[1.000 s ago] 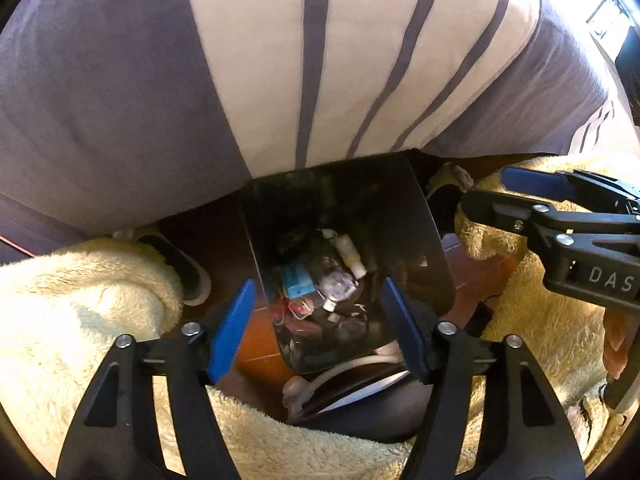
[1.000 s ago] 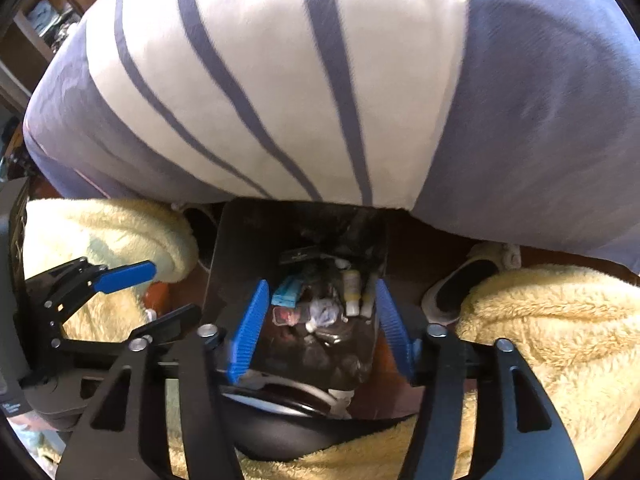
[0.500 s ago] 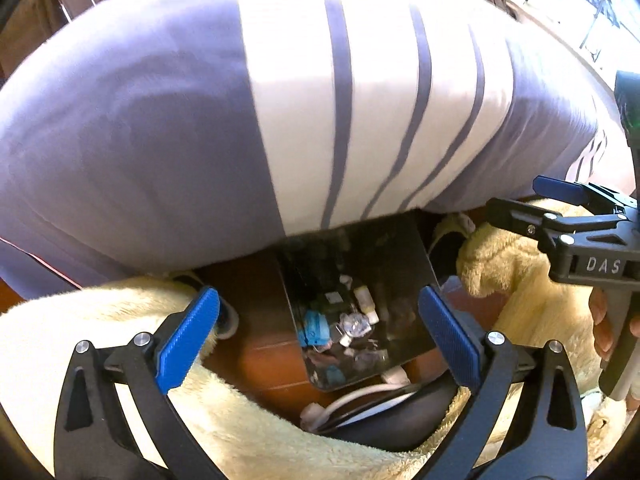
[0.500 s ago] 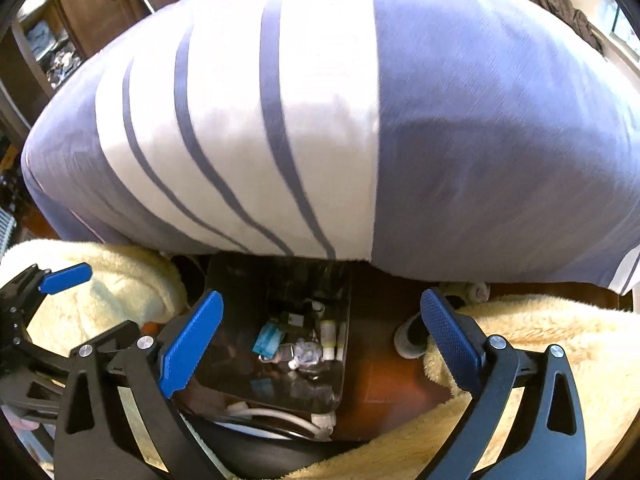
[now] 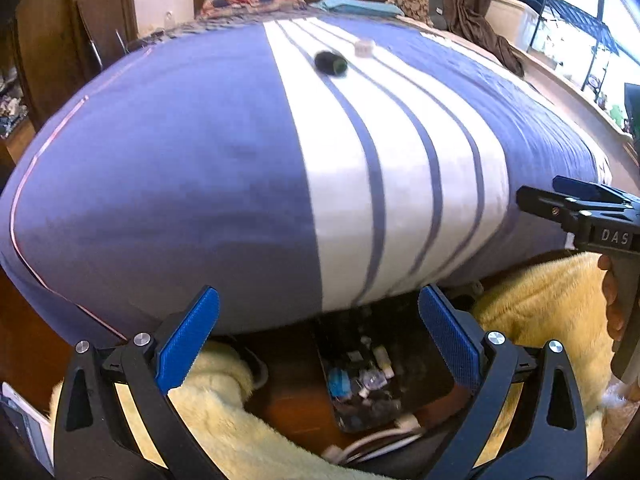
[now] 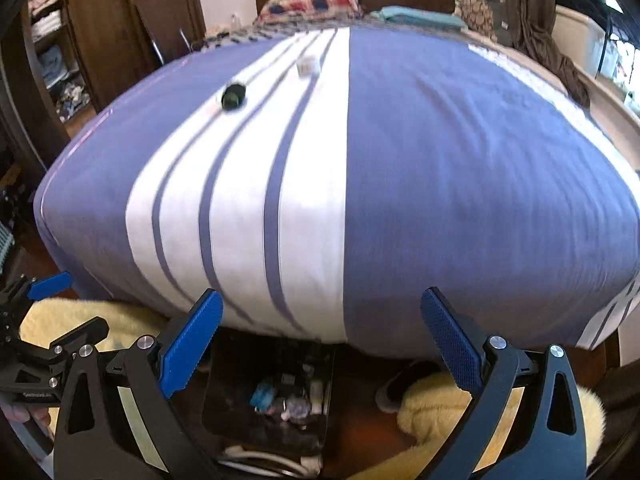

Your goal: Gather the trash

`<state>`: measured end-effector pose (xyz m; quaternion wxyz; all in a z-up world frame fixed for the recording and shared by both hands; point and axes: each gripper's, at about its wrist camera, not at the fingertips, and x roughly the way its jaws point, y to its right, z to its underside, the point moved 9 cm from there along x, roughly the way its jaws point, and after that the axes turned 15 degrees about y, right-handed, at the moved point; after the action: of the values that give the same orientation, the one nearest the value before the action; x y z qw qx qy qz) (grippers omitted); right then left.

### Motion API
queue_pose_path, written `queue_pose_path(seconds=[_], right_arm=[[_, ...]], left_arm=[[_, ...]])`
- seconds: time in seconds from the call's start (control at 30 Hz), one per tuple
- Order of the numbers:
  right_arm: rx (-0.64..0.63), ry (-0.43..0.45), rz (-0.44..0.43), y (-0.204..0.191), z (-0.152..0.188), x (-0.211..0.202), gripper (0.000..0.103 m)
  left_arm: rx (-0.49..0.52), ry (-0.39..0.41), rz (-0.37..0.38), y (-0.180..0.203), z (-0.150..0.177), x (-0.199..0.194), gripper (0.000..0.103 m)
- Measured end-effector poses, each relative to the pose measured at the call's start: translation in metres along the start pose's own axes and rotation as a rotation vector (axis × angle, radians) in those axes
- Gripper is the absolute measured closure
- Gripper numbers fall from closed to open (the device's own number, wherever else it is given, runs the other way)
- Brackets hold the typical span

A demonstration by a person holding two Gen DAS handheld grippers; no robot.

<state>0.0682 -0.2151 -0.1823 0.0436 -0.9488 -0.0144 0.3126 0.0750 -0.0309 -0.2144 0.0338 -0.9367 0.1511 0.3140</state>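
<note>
A bed (image 6: pixel 440 168) fills the middle of the scene, covered by a blue spread with a broad white band and thin blue stripes running near to far. On the band, toward the far end, lie a small dark round object (image 6: pixel 233 97) and, just beyond it to the right, a small white object (image 6: pixel 308 65). A plaid pillow (image 6: pixel 312 4) and a folded teal cloth (image 6: pixel 416 16) rest at the headboard. On the wooden floor (image 5: pixel 296 396) at the near edge stands a black bin (image 5: pixel 404 364) holding scraps.
</note>
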Motion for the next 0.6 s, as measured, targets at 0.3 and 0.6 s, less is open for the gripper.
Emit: queue_pose_path(seconds=[0.3, 0.6], right_arm=[[-0.027, 0.063, 0.002, -0.003, -0.045, 0.009, 0.004], [-0.043, 0.077, -0.004, -0.006, -0.069, 0.028, 0.004]], left_arm=[[0.008, 0.057, -0.026, -0.013, -0.048, 0.005, 0.008], [0.014, 0.062, -0.017, -0.009, -0.069, 0.024, 0.008]])
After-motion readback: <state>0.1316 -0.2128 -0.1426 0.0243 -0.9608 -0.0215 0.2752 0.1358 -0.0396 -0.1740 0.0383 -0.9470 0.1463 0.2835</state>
